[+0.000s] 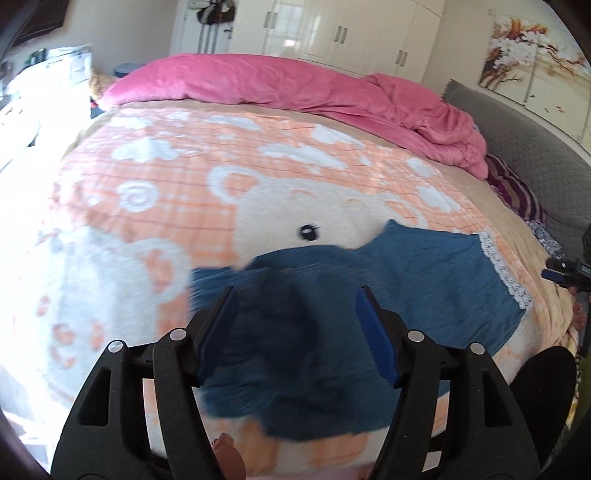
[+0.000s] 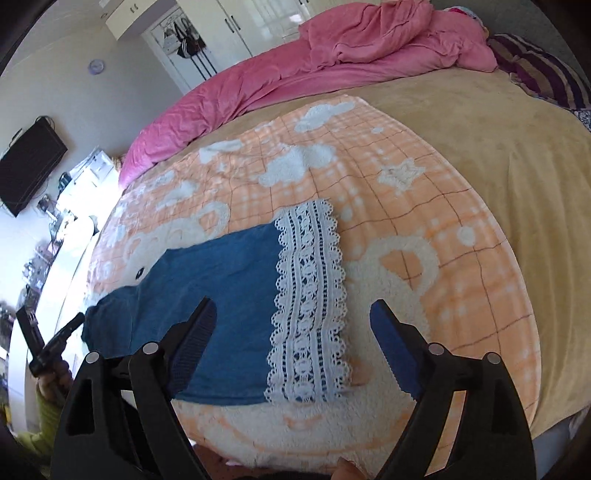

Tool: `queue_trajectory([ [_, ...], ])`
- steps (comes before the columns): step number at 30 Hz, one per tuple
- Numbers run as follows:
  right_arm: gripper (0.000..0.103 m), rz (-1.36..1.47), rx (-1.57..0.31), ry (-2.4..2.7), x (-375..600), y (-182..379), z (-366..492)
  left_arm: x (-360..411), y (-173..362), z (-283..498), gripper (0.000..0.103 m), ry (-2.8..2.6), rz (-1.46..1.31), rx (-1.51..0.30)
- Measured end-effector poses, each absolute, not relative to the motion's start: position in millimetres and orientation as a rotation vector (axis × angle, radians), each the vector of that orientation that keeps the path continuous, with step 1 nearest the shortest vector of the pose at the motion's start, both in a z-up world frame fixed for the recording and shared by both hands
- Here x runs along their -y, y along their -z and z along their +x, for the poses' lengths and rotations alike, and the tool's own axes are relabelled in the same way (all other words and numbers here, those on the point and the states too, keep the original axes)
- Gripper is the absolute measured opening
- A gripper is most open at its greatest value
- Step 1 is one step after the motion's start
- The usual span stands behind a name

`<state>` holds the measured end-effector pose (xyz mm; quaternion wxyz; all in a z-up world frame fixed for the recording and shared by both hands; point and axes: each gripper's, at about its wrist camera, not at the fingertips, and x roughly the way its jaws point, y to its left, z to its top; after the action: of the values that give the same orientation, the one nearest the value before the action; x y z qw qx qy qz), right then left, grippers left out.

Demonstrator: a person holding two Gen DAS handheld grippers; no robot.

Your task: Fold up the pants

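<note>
Blue denim pants [image 1: 406, 280] with a white lace hem [image 1: 506, 269] lie on the orange and white bear blanket [image 1: 155, 192]. In the left wrist view my left gripper [image 1: 297, 299] is open and empty above the bunched waist end of the pants. In the right wrist view my right gripper [image 2: 291, 314] is open and empty above the pants [image 2: 221, 280], near the lace hem [image 2: 310, 302]. The right gripper also shows at the right edge of the left wrist view [image 1: 569, 275]; the left gripper shows at the left edge of the right wrist view [image 2: 55, 339].
A pink duvet [image 1: 295, 85] is heaped along the far side of the bed. A striped pillow [image 1: 517, 192] and a grey headboard [image 1: 535, 133] are at the right. Wardrobes [image 1: 351, 29] stand behind. A tan sheet [image 2: 517, 147] covers the bed's right part.
</note>
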<state>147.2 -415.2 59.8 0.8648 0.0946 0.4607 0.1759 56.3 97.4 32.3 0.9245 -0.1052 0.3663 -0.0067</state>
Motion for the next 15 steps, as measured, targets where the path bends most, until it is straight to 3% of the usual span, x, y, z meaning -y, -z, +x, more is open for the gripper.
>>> queue_trajectory([
  [12,0.084,0.16,-1.24,-0.361,397.9,-3.1,162.2,-152.8,3.4,39.2,0.07,-0.059,-0.435,-0.858],
  [15,0.084,0.144,-1.25,-0.372,396.2,-2.1,164.9,-147.2,16.1,47.9,0.067,0.008,-0.535,-0.891],
])
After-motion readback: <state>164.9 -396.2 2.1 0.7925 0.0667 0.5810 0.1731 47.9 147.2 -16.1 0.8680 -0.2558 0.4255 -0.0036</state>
